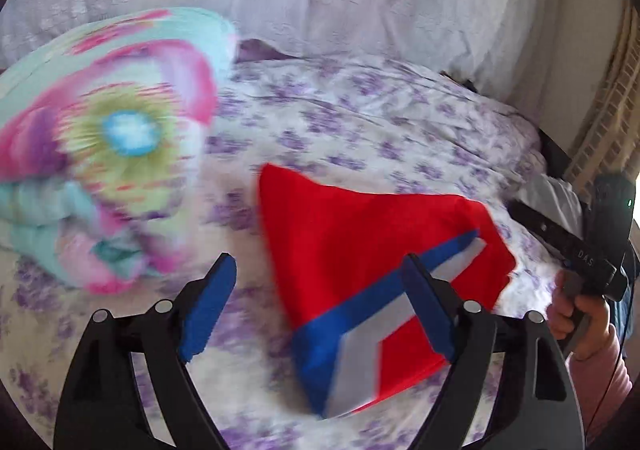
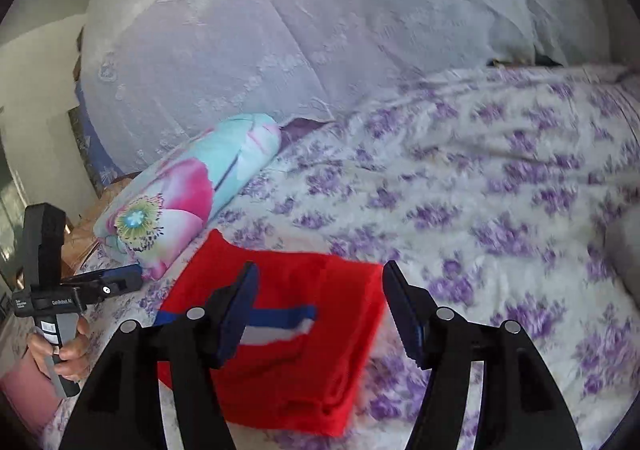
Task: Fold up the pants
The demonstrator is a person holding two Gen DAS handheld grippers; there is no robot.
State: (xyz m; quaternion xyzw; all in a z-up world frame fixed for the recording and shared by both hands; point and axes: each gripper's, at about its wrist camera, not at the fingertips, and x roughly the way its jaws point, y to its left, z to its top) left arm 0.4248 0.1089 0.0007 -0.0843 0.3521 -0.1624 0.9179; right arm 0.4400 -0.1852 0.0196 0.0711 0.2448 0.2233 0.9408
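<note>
Left tongs (image 1: 316,290): we see them wide open, nothing pinched. Blue pads (image 1: 208,314) stand far apart.
Right tongs (image 2: 320,310): open too, nothing btwn the pads. We see them a 2nd time in the left wrist view, far right, held by a hand (image 1: 576,314) w/ a pink sleeve (image 1: 600,374).
Pants (image 1: 360,250): red, w/ a blue & grey stripe. Folded up into a flat pile on the bed. In the left view they lie under & past the right-side finger of the left tongs, not touching it as far as we can tell. In the right wrist view the pants (image 2: 288,354) sit just below & in front of the right tongs, more to the left-side finger.
Bed (image 2: 480,210): white sheet w/ purple flowers. It goes on far past both tongs.
Pillow (image 1: 104,138): big flower print, pink, green, pale blue. It is left of the left tongs & left of the pants, close by. Blurry in the left view, sharp in the right one.
White cover (image 2: 320,30): lacy cloth, way behind the tongs, at the back of the bed.
Other hand (image 2: 60,354): in the right view, far left, it grips the handle of the left tongs, beside the pants.
</note>
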